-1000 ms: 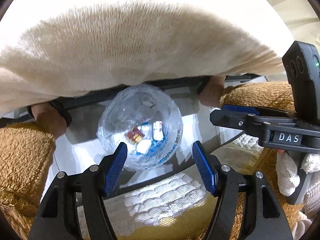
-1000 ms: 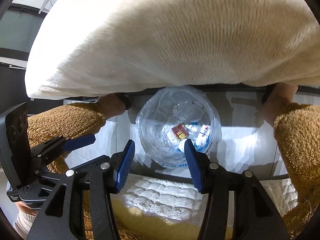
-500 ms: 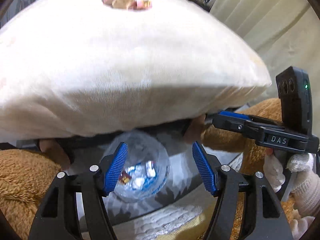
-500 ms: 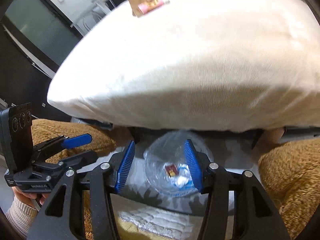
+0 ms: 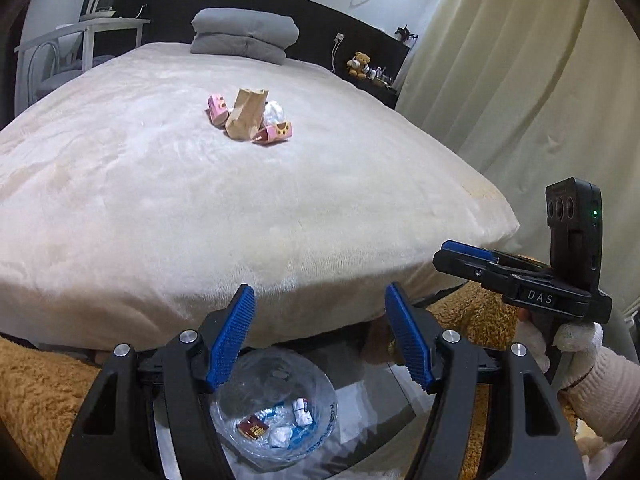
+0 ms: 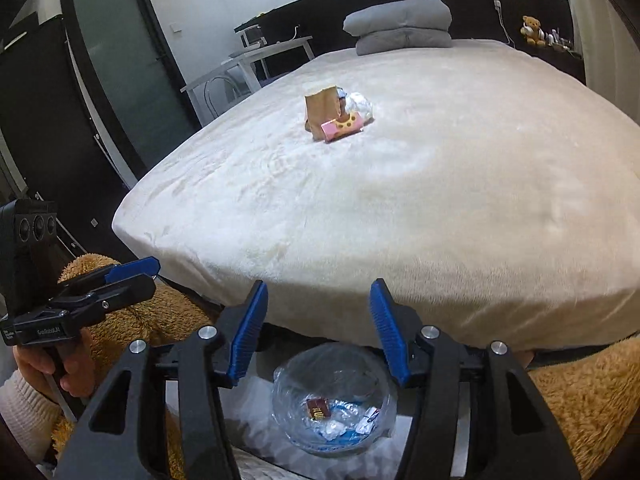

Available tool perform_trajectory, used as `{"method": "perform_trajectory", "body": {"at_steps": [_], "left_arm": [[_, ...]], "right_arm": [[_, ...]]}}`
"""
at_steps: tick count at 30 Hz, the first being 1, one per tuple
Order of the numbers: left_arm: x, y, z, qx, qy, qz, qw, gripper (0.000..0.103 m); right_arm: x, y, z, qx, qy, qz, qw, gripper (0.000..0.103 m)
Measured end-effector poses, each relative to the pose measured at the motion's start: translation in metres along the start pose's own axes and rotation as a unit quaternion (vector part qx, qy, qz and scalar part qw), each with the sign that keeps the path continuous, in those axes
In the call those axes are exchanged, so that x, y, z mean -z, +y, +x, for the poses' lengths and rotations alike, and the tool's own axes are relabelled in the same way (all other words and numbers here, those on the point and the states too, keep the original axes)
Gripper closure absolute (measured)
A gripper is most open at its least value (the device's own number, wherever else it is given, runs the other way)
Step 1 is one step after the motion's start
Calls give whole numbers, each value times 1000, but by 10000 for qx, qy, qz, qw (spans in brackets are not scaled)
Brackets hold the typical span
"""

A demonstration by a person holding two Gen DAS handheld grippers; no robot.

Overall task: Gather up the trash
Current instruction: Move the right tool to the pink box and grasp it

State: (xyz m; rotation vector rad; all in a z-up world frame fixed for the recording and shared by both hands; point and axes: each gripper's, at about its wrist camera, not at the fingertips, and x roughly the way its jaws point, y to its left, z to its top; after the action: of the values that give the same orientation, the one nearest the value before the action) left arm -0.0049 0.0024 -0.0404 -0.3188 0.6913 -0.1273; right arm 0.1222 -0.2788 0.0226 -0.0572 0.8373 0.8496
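A: Where's the trash?
B: On the bed (image 5: pixel 160 200), twelve o'clock: brown paper bag (image 5: pixel 247 114), pink cartons (image 5: pixel 276 133), crumpled wrapper (image 5: pixel 273 111).
A: Claws?
B: Left claw (image 5: pixel 320 340) and right claw (image 6: pixel 316 330) both apart, holding nothing.

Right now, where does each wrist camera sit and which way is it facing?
Left wrist: on the left gripper, jaws open and empty, looking over the bed at the trash pile; the lined bin lies below; the right gripper and its gloved hand show at right.
Right wrist: on the right gripper, jaws open and empty, facing the same way; the left gripper and its hand show at left.
Shared: bed, trash pile, bin, grey pillows.
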Motion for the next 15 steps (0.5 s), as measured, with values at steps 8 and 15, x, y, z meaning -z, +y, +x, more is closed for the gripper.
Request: {"method": "perform_trajectory", "body": {"at_steps": [8, 15], "left_arm": [[-43, 19, 8, 3, -158, 58, 9999, 37], [-87, 48, 29, -46, -201, 20, 9998, 37]], "right_arm": [[-52, -9, 42, 79, 45, -387, 9992, 42], [-102, -22, 93, 120, 63, -473, 9988, 31]]}}
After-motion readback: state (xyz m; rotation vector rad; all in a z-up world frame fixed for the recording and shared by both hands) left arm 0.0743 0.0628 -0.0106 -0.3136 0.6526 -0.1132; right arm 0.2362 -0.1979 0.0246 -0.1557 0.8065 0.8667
